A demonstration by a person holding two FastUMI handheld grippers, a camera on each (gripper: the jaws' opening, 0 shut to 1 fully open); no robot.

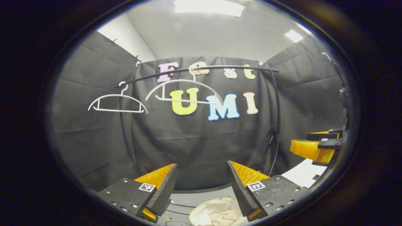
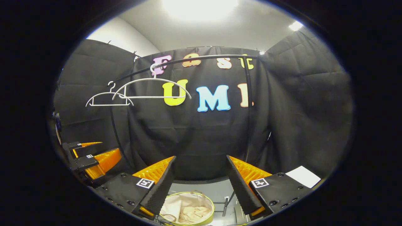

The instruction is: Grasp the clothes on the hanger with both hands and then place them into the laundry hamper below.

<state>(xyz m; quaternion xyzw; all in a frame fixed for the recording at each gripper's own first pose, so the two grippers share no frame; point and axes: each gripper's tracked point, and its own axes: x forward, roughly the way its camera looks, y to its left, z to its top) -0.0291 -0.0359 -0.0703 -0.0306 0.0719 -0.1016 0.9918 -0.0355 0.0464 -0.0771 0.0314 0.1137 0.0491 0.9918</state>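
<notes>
Ceiling panels point(image 1: 209, 7) light the booth from above, and in the right gripper view one lamp point(image 2: 199, 8) blows out into white glare while the black cloth walls point(image 2: 301, 103) stay dim. Fisheye distortion bows the clothes rail point(image 1: 201, 69) and smears detail toward the rim. Both views stay reasonably sharp at centre, with soft shadows low down.

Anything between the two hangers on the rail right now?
Nothing hangs between the near hanger and the far hanger: bare rail in the left gripper view. Both hangers are empty; cloth lies in the hamper.
</notes>
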